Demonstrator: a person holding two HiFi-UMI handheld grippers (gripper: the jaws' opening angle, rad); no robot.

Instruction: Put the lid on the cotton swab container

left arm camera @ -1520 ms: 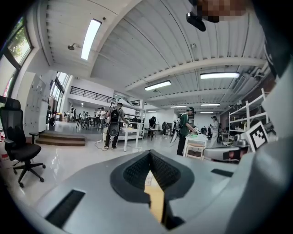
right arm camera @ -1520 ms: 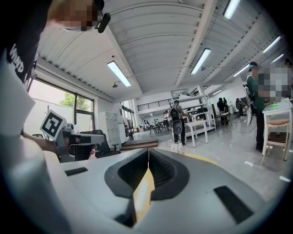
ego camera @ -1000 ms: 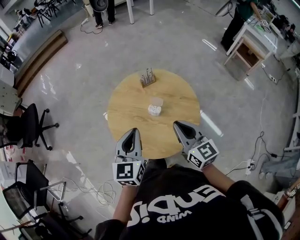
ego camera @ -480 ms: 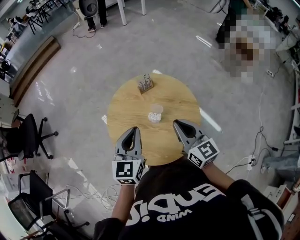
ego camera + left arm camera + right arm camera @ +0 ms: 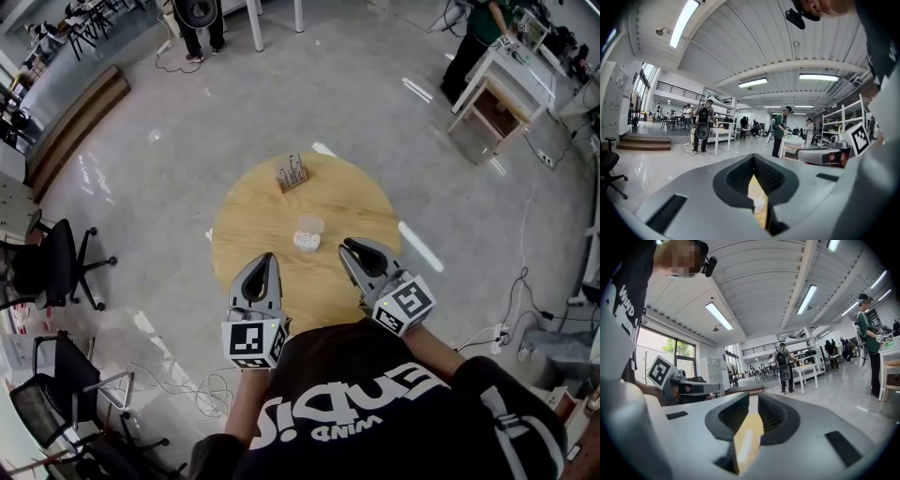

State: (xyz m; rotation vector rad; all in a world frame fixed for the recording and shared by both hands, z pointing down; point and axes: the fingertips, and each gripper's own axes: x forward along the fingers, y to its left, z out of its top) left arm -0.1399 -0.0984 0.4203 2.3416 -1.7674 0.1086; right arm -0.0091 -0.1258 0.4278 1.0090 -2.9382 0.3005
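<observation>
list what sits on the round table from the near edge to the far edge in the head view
cotton swab container → clear lid just beyond it → small rack of upright sticks near the far edge

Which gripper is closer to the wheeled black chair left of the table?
Left. The left gripper is over the table's near edge on the chair's side; the right gripper is further across, away from it.
</observation>
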